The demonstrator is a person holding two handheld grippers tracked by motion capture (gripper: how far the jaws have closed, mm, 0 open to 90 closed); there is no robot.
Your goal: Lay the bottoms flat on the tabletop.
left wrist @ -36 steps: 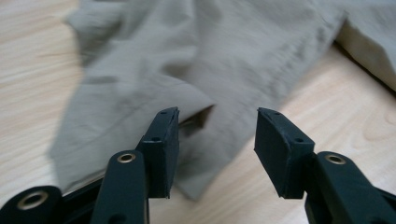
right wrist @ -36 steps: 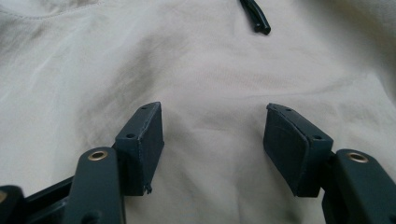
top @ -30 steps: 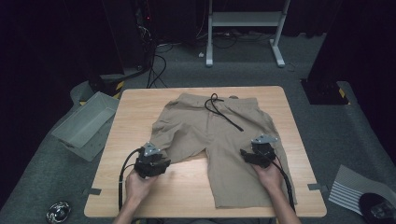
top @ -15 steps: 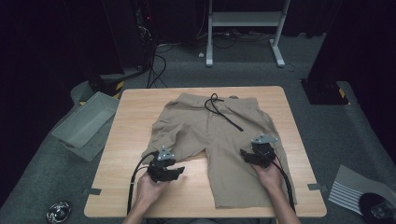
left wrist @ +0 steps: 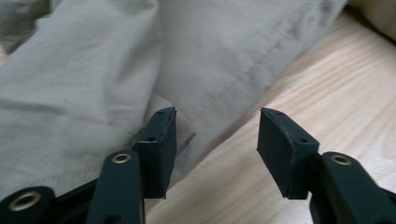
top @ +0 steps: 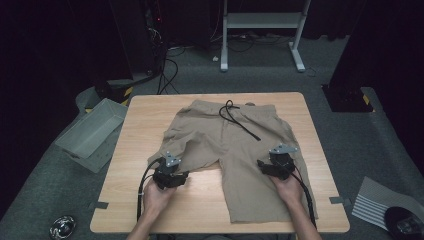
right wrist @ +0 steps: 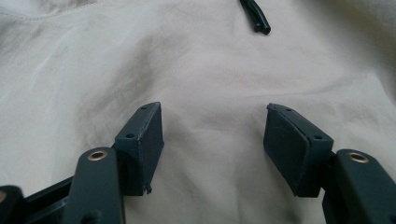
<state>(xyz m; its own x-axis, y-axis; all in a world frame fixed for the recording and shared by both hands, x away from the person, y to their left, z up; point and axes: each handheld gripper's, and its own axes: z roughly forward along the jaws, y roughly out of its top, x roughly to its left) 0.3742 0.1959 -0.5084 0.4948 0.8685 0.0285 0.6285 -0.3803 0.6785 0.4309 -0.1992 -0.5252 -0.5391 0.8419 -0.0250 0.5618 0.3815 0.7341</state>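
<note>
Since the earlier frame your left hand has slid right and nearer along the counter (top: 135, 145), and the shorts' (top: 235, 150) left leg, spread flatter before, now lies bunched and short beside it while the right leg still reaches the near edge. The shorts lie flat in the middle of the counter, waistband and black drawstring (top: 240, 120) at the far side. Your left claw (left wrist: 217, 135) has just been opening and stands released, one jaw over the left leg's hem, the other over bare wood, nothing pinched; your right claw (right wrist: 212, 140) is released over the right leg's cloth.
</note>
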